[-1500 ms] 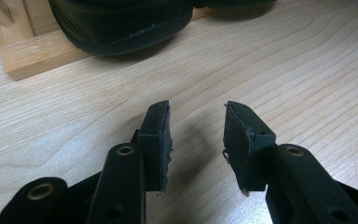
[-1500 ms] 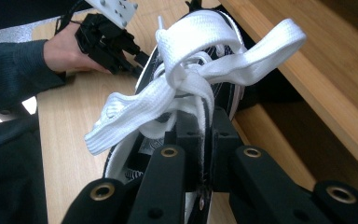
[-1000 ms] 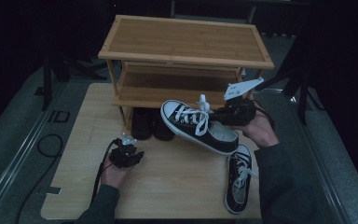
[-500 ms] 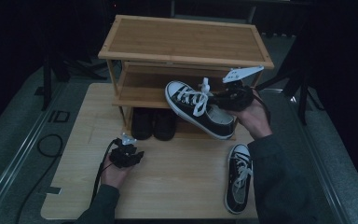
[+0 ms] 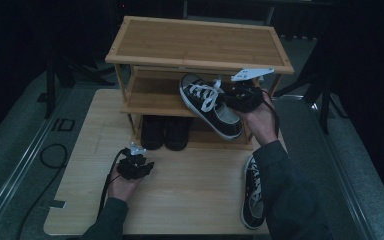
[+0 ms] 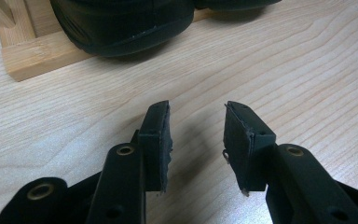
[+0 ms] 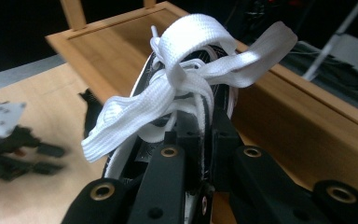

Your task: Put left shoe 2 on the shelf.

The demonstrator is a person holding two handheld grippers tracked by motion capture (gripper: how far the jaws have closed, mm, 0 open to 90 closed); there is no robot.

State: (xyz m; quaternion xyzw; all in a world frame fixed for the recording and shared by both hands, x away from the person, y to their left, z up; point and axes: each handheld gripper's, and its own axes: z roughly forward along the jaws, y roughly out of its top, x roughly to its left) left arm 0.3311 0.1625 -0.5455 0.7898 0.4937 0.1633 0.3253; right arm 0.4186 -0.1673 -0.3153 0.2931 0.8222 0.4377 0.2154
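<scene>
Over on the left, my left gripper [image 5: 139,167] rests low on the wooden table [image 5: 195,195], jaws apart with nothing between them, pointing at the black shoes [image 5: 164,132] tucked on the rack's bottom level. Moving across: the bamboo shoe rack [image 5: 200,45] stands at the table's far side. My right gripper [image 5: 232,97] has its jaws clamped on the heel collar of the black-and-white sneaker [image 5: 210,107], white laces [image 7: 191,74] flopping in front. The sneaker hangs tilted at the middle shelf [image 5: 152,97], toe pointing in. Far right, its mate, the second sneaker [image 5: 252,192], lies on the table by my sleeve.
</scene>
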